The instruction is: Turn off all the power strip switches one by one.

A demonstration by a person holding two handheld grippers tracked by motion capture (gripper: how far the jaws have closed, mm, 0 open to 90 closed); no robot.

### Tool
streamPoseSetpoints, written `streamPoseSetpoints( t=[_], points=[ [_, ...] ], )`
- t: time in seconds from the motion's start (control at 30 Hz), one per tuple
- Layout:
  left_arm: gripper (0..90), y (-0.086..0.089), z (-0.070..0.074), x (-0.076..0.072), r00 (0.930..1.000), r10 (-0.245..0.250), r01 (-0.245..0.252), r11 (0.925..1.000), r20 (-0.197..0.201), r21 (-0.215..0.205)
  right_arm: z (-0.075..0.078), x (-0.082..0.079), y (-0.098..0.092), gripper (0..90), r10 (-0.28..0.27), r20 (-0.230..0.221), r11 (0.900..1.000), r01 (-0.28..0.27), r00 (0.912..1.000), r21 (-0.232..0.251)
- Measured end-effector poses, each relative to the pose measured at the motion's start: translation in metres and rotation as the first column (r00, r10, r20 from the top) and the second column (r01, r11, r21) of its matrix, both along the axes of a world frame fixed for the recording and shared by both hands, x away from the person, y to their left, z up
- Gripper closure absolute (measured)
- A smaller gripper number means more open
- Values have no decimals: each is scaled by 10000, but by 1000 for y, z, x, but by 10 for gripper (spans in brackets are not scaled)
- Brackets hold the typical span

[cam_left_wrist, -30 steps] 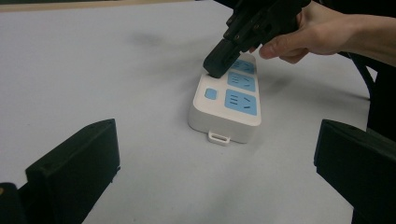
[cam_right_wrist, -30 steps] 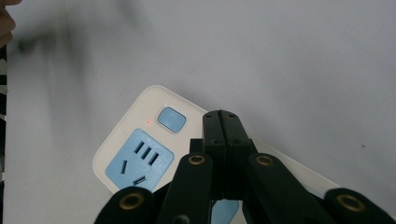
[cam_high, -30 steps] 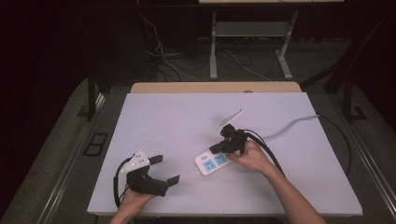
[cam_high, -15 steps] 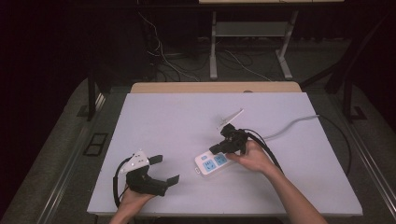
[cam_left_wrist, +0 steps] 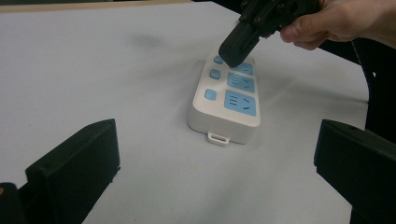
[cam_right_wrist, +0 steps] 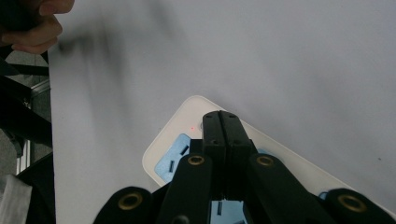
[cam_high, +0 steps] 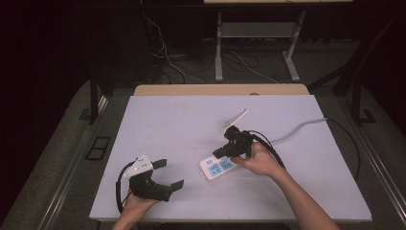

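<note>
- The right hand-held gripper [cam_high: 221, 152] has its two black jaws clenched flat together with nothing between them; their joined tip rests on, or just above, the button end of the power strip, and contact cannot be told for sure.
- The left hand-held gripper [cam_high: 168, 173] is released, its jaws standing wide apart and holding nothing, well to the left of the power strip and pointing toward it.
- Against the earlier high views nothing has visibly shifted: both hand-held grippers and the power strip lie as they did.
- The white plastic power strip with blue sockets [cam_left_wrist: 228, 99] lies flat on the bench [cam_high: 191, 124], a little right of its middle and nearer the person's edge.
- It shows a row of small blue buttons along one side, blue socket panels beside them, a small tab at its near end, and a tiny red light [cam_right_wrist: 192, 129] by the jaw tip.
- A grey cable [cam_high: 299, 128] runs off from the power strip's side toward the bench's right edge.
</note>
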State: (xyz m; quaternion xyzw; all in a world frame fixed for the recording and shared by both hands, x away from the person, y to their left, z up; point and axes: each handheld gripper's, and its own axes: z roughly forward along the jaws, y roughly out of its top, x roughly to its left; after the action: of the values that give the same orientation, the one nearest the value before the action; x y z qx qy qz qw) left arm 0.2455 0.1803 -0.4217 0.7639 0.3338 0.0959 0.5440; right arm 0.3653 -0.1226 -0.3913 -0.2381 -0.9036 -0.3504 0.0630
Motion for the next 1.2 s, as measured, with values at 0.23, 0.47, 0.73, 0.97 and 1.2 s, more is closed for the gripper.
streamPoseSetpoints(
  t=[0.23, 0.47, 0.73, 0.97, 1.2],
  points=[
    [0, 0, 0, 0, 10000, -9, 9, 10000, 1, 2, -1, 0, 7, 896, 172, -32, 9998, -172, 9998, -36],
    [0, 1, 0, 0, 10000, -4, 4, 10000, 11, 14, -8, 1, 14, 896, 265, -126, 9996, -267, 9996, -133],
    [0, 1, 0, 0, 10000, -5, 5, 10000, 25, 18, -13, 3, 18, 896, 260, -254, 9994, -266, 9993, -205],
    [0, 1, 1, 0, 10000, 8, -8, 10000, 44, 16, -20, 5, 24, 896, 300, -173, 9992, -304, 9994, -249],
    [0, 1, 1, 0, 10000, 6, -6, 10000, 56, 32, -23, 5, 26, 896, 317, -159, 9991, -321, 9994, -278]
  ],
)
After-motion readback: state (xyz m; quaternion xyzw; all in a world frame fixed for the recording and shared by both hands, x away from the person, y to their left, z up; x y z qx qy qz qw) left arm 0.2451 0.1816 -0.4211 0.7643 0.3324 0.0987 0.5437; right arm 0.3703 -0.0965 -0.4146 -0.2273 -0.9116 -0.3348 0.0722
